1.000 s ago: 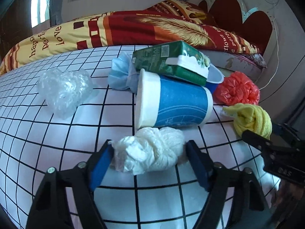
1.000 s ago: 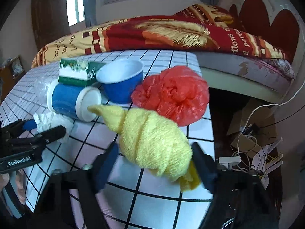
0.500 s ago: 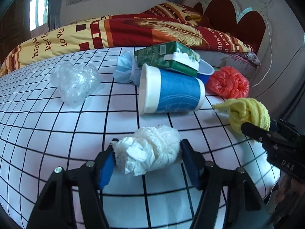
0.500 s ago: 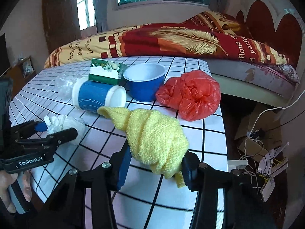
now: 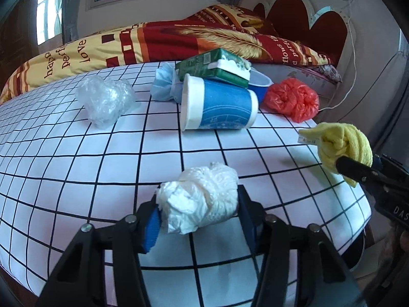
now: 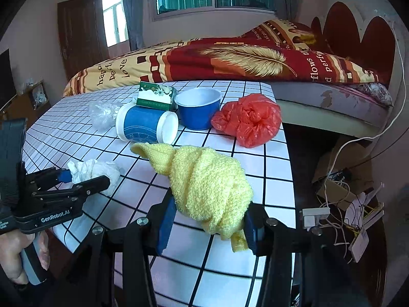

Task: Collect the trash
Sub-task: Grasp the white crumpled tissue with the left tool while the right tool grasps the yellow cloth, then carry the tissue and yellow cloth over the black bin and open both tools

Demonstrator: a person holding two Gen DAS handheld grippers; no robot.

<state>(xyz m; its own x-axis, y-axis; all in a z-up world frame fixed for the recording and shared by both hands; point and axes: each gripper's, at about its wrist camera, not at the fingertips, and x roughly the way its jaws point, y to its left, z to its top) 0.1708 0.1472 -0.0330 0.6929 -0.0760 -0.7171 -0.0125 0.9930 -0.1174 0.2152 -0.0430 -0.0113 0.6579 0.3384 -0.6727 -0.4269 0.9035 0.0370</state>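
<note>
Nearest: left hand-held gripper point(image 5: 198, 216) closing on the crumpled white plastic-bag wad point(image 5: 199, 202), pads now touching both sides where earlier spread wide. Right hand-held gripper point(image 6: 208, 221) clamped on the knotted yellow terry cloth point(image 6: 204, 186), carried above the grid-patterned counter point(image 5: 76, 168). Judged: two pieces secured for removal. Farther back, left waiting: toppled blue-and-white paper cup point(image 5: 219, 106), red plastic bag point(image 5: 291, 99).

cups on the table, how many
2. A blue cup lies on its side mid-table under the green box; a blue bowl-like cup stands upright right of it, beside the red bag. The pile may hide more.
</note>
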